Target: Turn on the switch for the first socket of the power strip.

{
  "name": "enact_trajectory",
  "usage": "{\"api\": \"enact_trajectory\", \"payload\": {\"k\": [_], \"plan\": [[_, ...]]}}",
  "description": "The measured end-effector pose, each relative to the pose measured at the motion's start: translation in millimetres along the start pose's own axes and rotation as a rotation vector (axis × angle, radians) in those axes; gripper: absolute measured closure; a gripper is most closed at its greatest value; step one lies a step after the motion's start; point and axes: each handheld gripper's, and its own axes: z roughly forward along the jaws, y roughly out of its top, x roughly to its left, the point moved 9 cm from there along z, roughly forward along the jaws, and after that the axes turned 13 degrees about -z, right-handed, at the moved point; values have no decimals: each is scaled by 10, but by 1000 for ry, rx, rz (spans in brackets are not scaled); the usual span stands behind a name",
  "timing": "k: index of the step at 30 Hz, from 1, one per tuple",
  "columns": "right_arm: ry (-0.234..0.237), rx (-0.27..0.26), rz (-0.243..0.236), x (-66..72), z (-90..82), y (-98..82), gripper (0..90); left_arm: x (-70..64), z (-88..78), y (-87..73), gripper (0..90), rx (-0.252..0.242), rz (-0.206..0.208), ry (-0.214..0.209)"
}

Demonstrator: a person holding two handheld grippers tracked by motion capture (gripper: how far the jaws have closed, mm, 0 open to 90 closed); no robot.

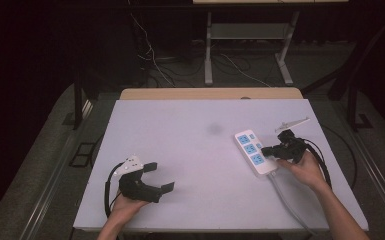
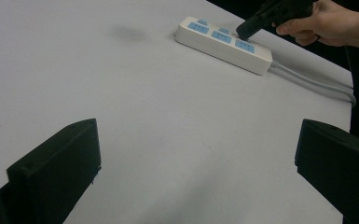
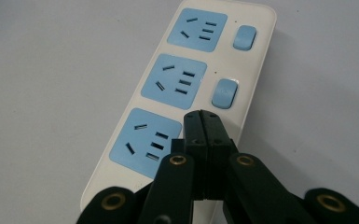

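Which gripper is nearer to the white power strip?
Right. The right gripper, jaws shut, has its tips over the power strip beside its nearest blue socket. The left gripper, jaws open, is far across the table.

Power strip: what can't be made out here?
- Third switch on the power strip: right gripper view, hidden behind the shut right gripper.
- Whether that gripper touches it: too small in the high view.
- Cord end: cut off by the high view's bottom edge.

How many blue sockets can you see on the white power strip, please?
3, in a row along the power strip: far socket, middle socket, near socket beside the shut right tongs.
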Motion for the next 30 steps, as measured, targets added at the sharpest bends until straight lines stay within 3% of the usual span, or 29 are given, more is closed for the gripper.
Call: {"api": "enact_trajectory", "payload": {"k": [5, 15, 30], "plan": [[19, 24, -14, 41, -13, 43, 900, 3, 1, 3, 0, -2, -2, -1], [29, -23, -3, 32, -156, 156, 900, -1, -1, 1, 0, -1, -2, -2], [6, -71, 40, 3, -468, 130, 900, -9, -2, 0, 0, -2, -3, -5]]}}
